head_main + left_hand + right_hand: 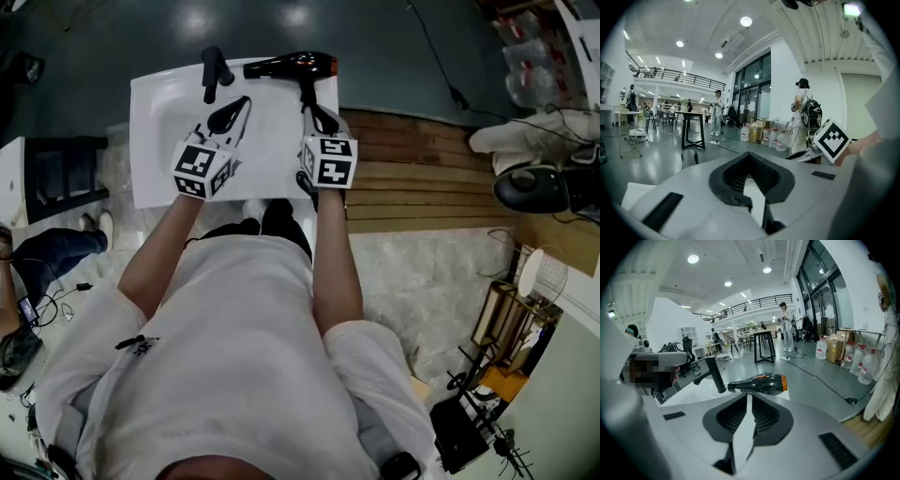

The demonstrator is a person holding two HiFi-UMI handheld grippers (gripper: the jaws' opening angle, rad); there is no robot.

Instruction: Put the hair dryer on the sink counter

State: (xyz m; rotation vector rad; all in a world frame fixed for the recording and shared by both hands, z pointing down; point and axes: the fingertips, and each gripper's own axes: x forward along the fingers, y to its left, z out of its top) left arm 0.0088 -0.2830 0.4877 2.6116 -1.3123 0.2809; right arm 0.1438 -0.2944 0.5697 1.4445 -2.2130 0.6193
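Note:
The black hair dryer point(291, 66) point(759, 383) with an orange nozzle end lies on its side at the back right corner of the white sink counter point(159, 141), its handle pointing toward me. Just short of that handle my right gripper point(319, 114) point(749, 401) is shut with nothing between its jaws. My left gripper point(234, 108) point(750, 174) hovers open and empty over the basin, near the black faucet point(214, 73) point(715, 373).
A wooden platform point(422, 169) adjoins the counter's right side. A black cable point(441, 66) runs across the grey floor behind. A person with a backpack point(804, 117) stands to the right, near several water jugs point(862, 364). Another person's leg point(47, 253) is at left.

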